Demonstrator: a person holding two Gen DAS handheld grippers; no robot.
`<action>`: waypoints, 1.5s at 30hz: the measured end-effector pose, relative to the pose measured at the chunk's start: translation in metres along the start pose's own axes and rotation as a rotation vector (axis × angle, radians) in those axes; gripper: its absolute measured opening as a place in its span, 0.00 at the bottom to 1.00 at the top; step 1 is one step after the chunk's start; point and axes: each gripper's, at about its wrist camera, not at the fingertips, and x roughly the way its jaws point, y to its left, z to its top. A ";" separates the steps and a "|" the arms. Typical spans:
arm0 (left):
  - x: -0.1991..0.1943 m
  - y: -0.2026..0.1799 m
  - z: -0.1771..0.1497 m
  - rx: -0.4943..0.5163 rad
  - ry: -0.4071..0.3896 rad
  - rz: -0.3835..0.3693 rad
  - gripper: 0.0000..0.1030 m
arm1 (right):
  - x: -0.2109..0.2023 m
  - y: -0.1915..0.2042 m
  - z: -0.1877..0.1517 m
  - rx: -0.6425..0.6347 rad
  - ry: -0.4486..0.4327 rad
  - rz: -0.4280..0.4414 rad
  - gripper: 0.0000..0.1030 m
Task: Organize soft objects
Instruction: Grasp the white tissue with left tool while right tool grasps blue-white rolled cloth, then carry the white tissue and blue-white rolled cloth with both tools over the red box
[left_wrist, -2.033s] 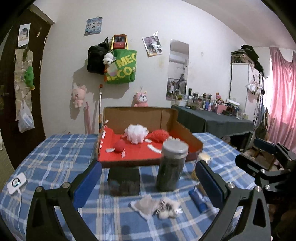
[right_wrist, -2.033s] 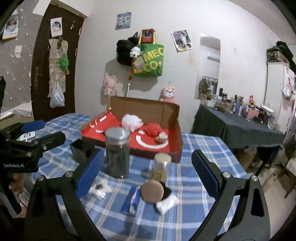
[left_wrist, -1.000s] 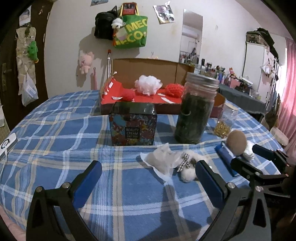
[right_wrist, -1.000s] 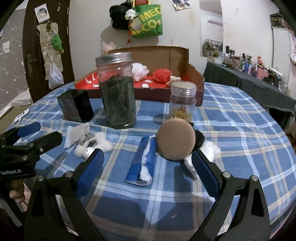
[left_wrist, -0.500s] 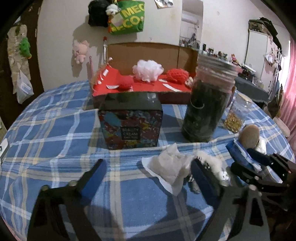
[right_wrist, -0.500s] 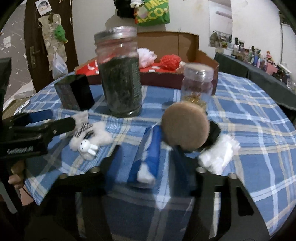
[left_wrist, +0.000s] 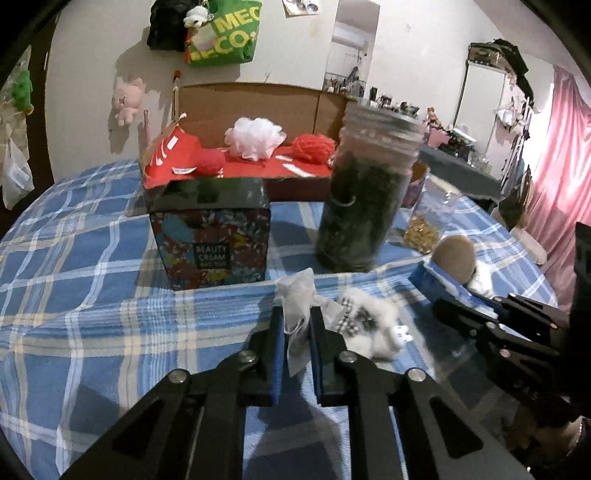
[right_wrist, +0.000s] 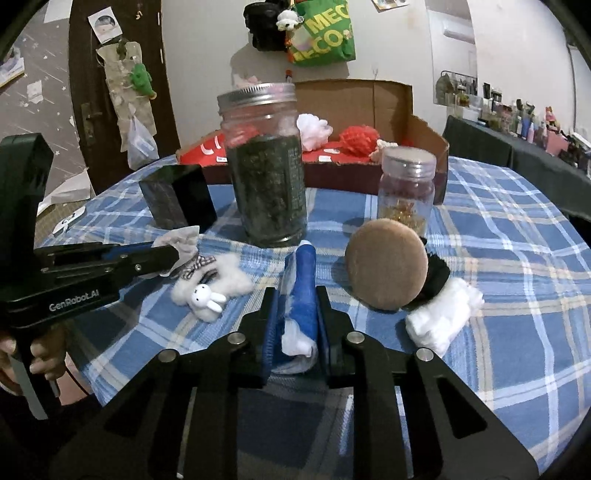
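Left wrist view: left gripper (left_wrist: 297, 321) fingers clamped on white pouch (left_wrist: 295, 295); right gripper (right_wrist: 293, 301) fingers clamped on blue roll (right_wrist: 304, 273).

At lower centre, the left gripper (left_wrist: 297, 325) has its jaws pinched on a white pouch (left_wrist: 295, 295); a fluffy white toy (left_wrist: 373, 328) lies just right on the counter (left_wrist: 74, 295).

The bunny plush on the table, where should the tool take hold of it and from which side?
Grip the fluffy white body of the bunny plush across its narrow width, coming from above. It lies flat on the tablecloth, so there is little side to pinch. I'd avoid its left end, where the left tool is shut on the white pouch.
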 end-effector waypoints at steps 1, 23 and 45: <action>-0.002 -0.001 0.001 0.002 -0.006 -0.006 0.13 | -0.001 0.000 0.001 0.000 -0.003 0.000 0.18; -0.012 -0.017 0.005 0.019 -0.021 -0.082 0.13 | -0.005 0.005 0.004 -0.022 -0.018 0.002 0.18; -0.030 0.029 0.001 -0.059 -0.023 0.001 0.12 | -0.031 -0.025 0.001 0.029 -0.028 -0.039 0.18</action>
